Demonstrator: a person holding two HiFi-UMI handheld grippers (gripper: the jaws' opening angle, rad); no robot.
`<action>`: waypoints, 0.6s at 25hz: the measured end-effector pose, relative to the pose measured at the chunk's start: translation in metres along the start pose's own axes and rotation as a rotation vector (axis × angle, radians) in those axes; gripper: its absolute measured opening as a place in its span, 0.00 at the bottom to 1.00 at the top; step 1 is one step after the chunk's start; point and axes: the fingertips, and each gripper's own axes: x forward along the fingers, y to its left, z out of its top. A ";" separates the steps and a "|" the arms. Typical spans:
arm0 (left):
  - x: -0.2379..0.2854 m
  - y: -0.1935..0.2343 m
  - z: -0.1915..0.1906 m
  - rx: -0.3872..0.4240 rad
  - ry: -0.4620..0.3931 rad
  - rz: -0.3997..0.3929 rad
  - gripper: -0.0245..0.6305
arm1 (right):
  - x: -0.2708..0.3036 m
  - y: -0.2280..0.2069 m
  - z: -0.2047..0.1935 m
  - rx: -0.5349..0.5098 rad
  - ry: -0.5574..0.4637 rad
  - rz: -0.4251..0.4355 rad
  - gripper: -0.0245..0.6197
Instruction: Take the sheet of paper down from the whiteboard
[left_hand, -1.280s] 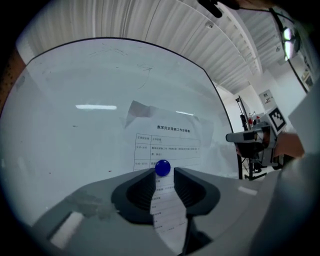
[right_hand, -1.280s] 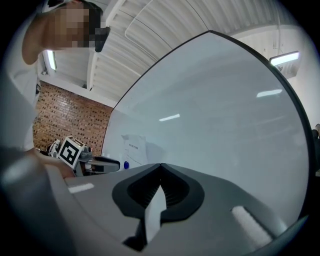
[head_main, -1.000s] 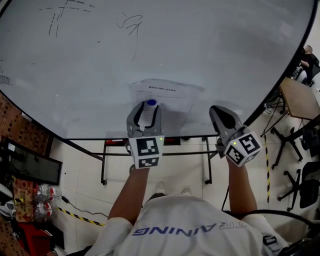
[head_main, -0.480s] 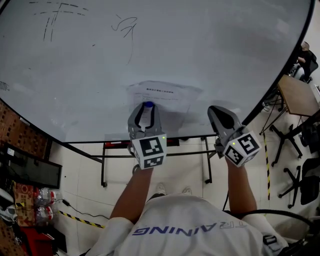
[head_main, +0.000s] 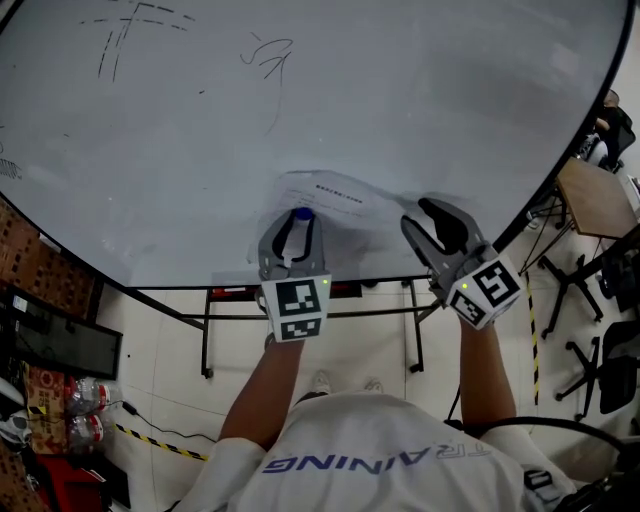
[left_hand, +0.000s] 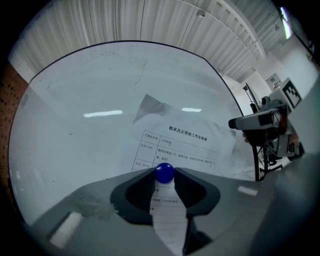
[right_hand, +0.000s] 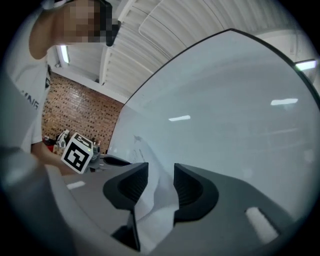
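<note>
Blue magnet (left_hand: 164, 172) pinched by left gripper (head_main: 292, 222) on paper sheet (left_hand: 187, 145), whiteboard's (head_main: 400, 90) lower edge. Right gripper (right_hand: 161, 175) jaws opening, sheet edge between them.

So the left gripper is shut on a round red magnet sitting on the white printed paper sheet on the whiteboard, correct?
Only the colour is wrong: the round magnet is blue, not red. The left gripper view shows the left gripper shut on it, on the white printed paper sheet on the whiteboard.
</note>
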 end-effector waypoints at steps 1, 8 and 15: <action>0.000 0.000 0.000 -0.001 -0.001 -0.002 0.23 | 0.003 0.006 0.001 -0.015 0.006 0.025 0.30; 0.000 0.000 0.000 -0.011 -0.004 -0.022 0.23 | 0.019 0.008 -0.026 0.027 0.078 -0.007 0.26; -0.003 0.002 0.001 -0.058 -0.021 -0.069 0.23 | 0.009 0.004 -0.021 0.059 0.054 -0.029 0.05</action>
